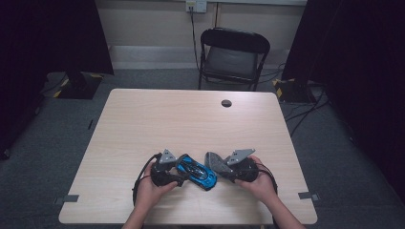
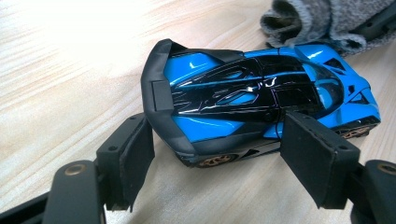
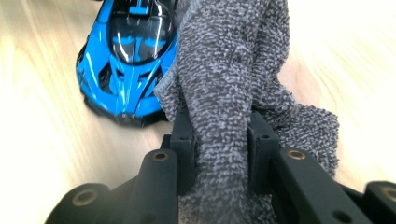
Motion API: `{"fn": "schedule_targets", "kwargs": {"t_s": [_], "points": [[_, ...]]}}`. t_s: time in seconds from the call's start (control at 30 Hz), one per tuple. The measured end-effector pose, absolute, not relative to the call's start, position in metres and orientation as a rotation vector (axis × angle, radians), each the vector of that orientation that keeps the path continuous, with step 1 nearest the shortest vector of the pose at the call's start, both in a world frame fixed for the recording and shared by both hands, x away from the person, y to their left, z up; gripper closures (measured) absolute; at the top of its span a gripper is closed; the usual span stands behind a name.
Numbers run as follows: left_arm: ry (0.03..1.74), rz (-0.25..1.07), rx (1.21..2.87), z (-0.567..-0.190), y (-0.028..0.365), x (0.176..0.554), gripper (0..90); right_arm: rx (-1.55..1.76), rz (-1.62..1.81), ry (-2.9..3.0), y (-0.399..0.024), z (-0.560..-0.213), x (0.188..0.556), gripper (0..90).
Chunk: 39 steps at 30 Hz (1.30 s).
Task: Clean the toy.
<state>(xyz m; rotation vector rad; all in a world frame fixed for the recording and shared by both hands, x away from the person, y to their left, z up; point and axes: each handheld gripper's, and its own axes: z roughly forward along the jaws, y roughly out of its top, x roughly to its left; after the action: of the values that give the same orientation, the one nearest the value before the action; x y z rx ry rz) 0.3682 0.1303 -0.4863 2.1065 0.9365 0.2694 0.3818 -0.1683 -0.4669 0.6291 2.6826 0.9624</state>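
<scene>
A: Which parts of the scene are hidden or hard to read?

B: In the high view the near edge cuts off both forearms. The blue toy car (image 1: 196,171) lies between the two hand-held grippers, and its tail sits under the grey plate of the left one. In the left gripper view the car's far side is out of sight, and the grey cloth (image 2: 322,21) is cut off by the top edge. In the right gripper view the cloth (image 3: 229,84) covers the right flank of the car (image 3: 126,60), and the car's rear runs past the top edge.

A: State of the left hand-held gripper?

B: The left hand-held gripper (image 2: 219,154) stands partly open, with its jaws on either side of the car's tail. The right pad (image 2: 315,156) is at the car's flank. The left pad (image 2: 135,156) stands just beside the black rear wing. Whether either pad presses on the body cannot be told.

A: And the right hand-held gripper?

B: The right hand-held gripper (image 3: 222,144) is clamped narrow on the cloth, and a fold rises between the jaws. The cloth's free end lies against the nose of the car.

A: Where is the car?

B: On the counter (image 1: 191,119), near its near edge, about the middle from left to right. A black chair (image 1: 232,57) stands beyond the far edge.
</scene>
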Motion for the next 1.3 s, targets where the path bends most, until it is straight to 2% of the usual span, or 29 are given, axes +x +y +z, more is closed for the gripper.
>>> {"fn": "schedule_targets", "kwargs": {"t_s": [0.33, 1.0, 1.3], "points": [[0.959, 0.275, 2.095, -0.486, 0.135, 0.370, 27.0, 0.648, 0.961, 2.689, -0.183, -0.466, 0.378, 70.0], [0.956, 0.304, 2.123, -0.483, 0.144, 0.378, 27.5, 0.750, 0.971, 2.600, -0.203, -0.457, 0.394, 70.0], [0.952, 0.337, 2.114, -0.479, 0.145, 0.377, 24.5, 0.800, 0.968, 2.565, -0.211, -0.456, 0.404, 69.7]]}}
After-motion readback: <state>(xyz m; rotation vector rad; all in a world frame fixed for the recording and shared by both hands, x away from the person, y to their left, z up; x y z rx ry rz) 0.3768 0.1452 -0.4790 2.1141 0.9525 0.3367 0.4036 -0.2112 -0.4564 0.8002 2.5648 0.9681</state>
